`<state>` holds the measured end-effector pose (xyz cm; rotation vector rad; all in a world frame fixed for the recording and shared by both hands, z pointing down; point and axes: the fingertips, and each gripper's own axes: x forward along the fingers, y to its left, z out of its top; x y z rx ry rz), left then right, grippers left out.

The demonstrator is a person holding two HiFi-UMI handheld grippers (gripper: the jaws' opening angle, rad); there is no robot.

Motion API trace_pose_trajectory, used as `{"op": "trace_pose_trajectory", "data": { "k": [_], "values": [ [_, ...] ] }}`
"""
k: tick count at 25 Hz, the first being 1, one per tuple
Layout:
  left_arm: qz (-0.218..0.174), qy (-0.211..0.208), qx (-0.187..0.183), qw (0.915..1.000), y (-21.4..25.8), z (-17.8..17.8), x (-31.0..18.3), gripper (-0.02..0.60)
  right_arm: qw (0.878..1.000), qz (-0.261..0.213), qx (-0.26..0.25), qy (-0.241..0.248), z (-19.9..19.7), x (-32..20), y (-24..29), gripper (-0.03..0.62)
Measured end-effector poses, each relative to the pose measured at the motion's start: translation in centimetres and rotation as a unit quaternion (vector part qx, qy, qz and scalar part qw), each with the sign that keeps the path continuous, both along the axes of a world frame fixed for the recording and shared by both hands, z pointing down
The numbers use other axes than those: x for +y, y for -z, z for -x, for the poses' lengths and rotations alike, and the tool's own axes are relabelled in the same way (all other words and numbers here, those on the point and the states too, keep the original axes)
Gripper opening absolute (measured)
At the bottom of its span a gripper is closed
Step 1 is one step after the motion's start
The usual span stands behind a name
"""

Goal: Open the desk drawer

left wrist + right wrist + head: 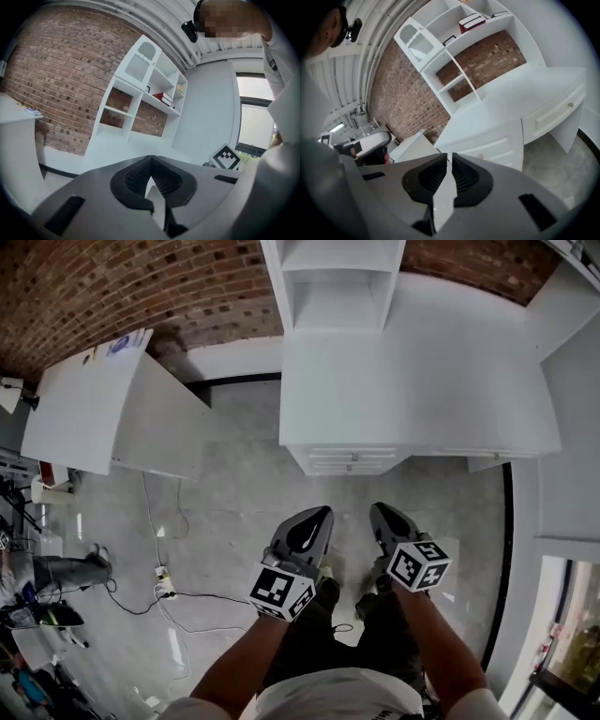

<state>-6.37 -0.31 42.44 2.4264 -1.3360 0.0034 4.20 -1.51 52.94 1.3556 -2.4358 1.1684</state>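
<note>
The white desk stands ahead of me against the brick wall. Its stack of closed drawers sits under the front edge, each with a small knob, and also appears in the right gripper view as the drawer stack. A wider closed drawer with a knob lies to the right. My left gripper and right gripper hang side by side over the floor, short of the drawers, touching nothing. Both are shut and empty, as the left gripper and right gripper show in their own views.
A white shelf unit rises from the desk's back. A second white table stands at the left. Cables and a power strip lie on the grey floor to my left. A white wall panel borders the right.
</note>
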Motion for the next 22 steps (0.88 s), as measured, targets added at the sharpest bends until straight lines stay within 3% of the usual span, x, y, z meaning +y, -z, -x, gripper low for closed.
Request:
{"op": "trace_pose_trajectory", "data": {
  "k": [11, 12, 22],
  "values": [
    [0.049, 0.021, -0.01, 0.9985, -14.4, 1.6, -4.6, 0.012, 0.995, 0.031, 0.098, 0.001, 0.4, -6.4, -19.2, 0.044],
    [0.052, 0.022, -0.011, 0.9983, -15.7, 1.6, -5.0, 0.012, 0.994, 0.036, 0.104, 0.001, 0.4, -6.9, -21.1, 0.07],
    [0.081, 0.022, -0.015, 0.9964, -27.2, 1.9, -7.1, 0.012, 0.987, 0.071, 0.146, -0.002, 0.5, -9.8, -35.7, 0.093]
  ]
}}
